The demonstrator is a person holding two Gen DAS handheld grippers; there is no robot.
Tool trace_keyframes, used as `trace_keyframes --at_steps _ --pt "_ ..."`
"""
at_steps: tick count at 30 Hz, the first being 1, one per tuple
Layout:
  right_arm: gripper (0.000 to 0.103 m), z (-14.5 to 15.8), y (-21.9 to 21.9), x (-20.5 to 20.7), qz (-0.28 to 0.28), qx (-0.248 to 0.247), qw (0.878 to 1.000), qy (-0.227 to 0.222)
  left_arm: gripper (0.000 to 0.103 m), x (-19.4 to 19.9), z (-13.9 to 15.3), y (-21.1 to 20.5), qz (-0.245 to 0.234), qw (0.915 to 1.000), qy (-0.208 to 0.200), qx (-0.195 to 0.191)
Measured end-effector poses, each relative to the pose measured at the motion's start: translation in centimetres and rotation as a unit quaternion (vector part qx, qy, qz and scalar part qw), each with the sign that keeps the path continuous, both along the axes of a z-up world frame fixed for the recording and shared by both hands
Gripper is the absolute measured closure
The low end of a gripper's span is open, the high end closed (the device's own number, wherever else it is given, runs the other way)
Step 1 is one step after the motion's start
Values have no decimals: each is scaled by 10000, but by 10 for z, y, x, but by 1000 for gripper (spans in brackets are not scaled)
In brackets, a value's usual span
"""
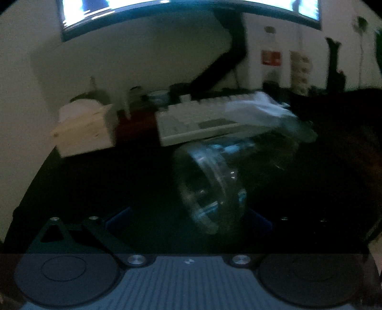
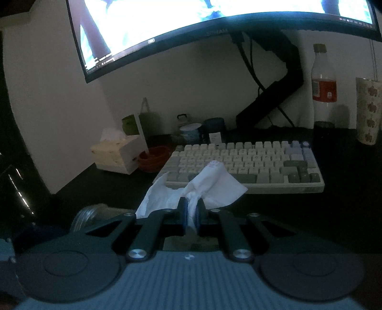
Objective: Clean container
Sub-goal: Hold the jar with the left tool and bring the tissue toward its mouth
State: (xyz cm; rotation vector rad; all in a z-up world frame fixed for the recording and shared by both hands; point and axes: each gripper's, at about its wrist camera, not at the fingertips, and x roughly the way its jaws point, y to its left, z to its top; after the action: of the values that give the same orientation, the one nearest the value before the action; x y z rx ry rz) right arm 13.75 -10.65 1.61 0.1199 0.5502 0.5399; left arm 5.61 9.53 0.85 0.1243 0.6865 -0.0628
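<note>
A clear glass jar [image 1: 210,188] lies tilted between the wide-set fingers of my left gripper [image 1: 188,214], which looks shut on it. The view is dark and blurred, so pad contact is dim. The jar's far end points up and right toward a white tissue [image 1: 257,107]. In the right wrist view my right gripper [image 2: 191,209] is shut on that crumpled white tissue [image 2: 210,181], which sticks out ahead of the pads over the desk. The same jar [image 2: 88,214] shows low at the left, just beside the right gripper's left arm.
A white keyboard [image 2: 246,162] lies ahead on the black desk [image 2: 346,202]. A tissue box [image 2: 117,155] and a red bowl [image 2: 152,157] stand at the left. A cola bottle [image 2: 323,88] and a patterned cup [image 2: 368,109] stand at the right, under a curved monitor [image 2: 214,19].
</note>
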Motion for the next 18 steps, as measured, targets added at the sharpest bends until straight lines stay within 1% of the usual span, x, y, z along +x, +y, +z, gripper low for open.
trace_keyframes --at_steps 1,3,4,6,8,9,11,13,14,16,17,18 --pt "94 0 0 0 -3 -3 10000 0 0 0 1 3 -76 9999 -77 -104" --pt "93 0 0 -2 -18 5 10000 -6 0 -10 5 9 -504 9976 -264 -401" --pt "93 0 -1 -4 -28 7 10000 -17 0 -15 7 9 -799 9947 -349 -544" --pt "92 0 -1 -7 -48 9 10000 -39 0 -26 9 6 -1423 9852 -611 -740" --pt "91 -2 -4 -15 -70 48 9999 -84 0 -31 9 0 -1752 9779 -805 -805" --pt "91 -2 -5 -19 -81 68 9999 -107 0 -30 7 -4 -1803 9769 -827 -797" --pt "90 -4 -8 -27 -103 108 9998 -152 0 -24 2 -11 -1853 9771 -734 -745" --pt "90 -3 -14 -35 -75 181 9997 -177 0 -18 -7 -17 -1776 9806 -538 -637" --pt "90 -3 -18 -39 -54 228 9996 -177 0 -14 -11 -20 -1655 9838 -442 -532" --pt "90 -1 -23 -46 -53 283 9994 -213 0 -11 -16 -22 -1428 9880 -421 -412" --pt "90 0 -25 -49 -67 310 9992 -242 0 -12 -17 -22 -1387 9880 -487 -472" --pt "90 2 -27 -52 -81 336 9990 -272 0 -14 -17 -21 -1427 9863 -562 -607"
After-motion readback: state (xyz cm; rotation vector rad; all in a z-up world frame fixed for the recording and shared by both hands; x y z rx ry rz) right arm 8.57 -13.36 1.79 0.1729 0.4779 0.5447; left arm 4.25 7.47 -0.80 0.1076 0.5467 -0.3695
